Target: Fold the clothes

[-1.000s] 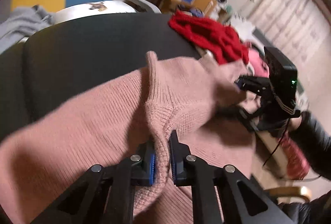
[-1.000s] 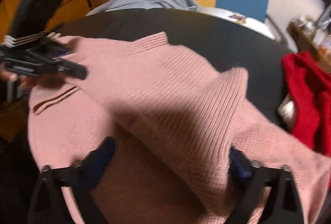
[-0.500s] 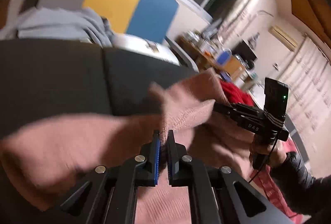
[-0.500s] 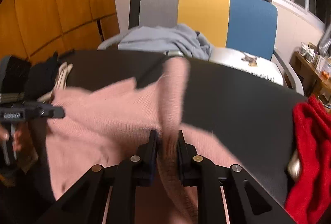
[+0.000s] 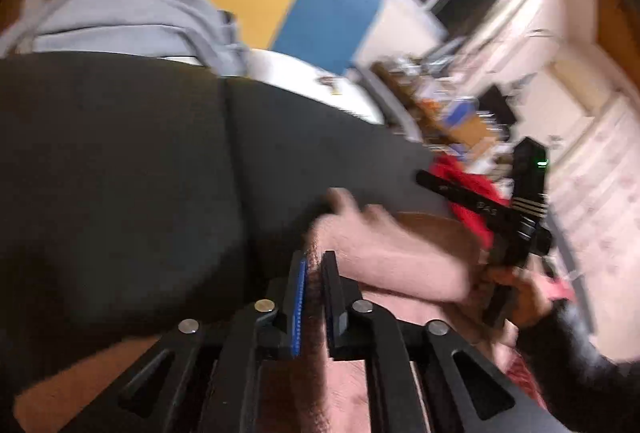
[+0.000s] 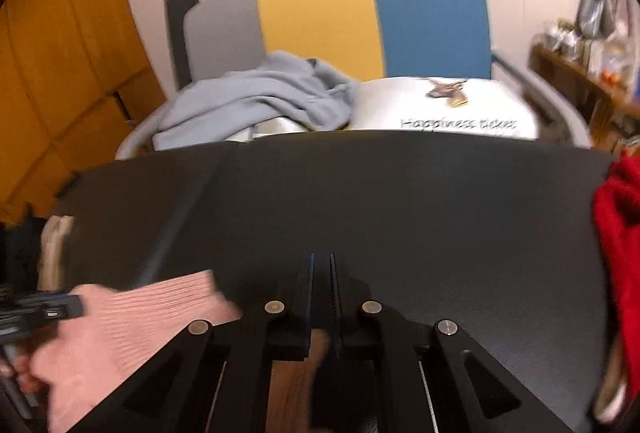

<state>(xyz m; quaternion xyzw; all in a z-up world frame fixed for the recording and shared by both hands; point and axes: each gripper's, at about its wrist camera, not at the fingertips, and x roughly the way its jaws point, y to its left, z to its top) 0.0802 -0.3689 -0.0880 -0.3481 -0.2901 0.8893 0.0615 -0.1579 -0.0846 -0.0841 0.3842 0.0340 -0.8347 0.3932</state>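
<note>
A pink knit sweater (image 5: pixel 400 257) lies bunched at the near edge of the black padded surface (image 5: pixel 140 153). My left gripper (image 5: pixel 315 265) has a fold of it filling the narrow gap between its pads, and its jaws are opening. In the right wrist view the sweater (image 6: pixel 132 321) shows low on the left, beside the left gripper (image 6: pixel 60 311) and the hand holding it. My right gripper (image 6: pixel 321 261) is shut, with pink cloth showing between the fingers just behind the pads. From the left wrist view the right gripper (image 5: pixel 424 177) hangs over the sweater's right end.
A red garment (image 6: pixel 616 213) lies at the surface's right edge. Behind the surface stands a chair (image 6: pixel 372 13) with a grey, yellow and blue back, holding a grey-blue garment (image 6: pixel 260 93) and a white cushion (image 6: pixel 440 109). A cluttered shelf (image 6: pixel 580 73) is at the far right.
The right gripper shut on a fold of the sweater. Both grippers drew back toward the near edge with it, so the spread sweater left the middle and much black surface now shows.
</note>
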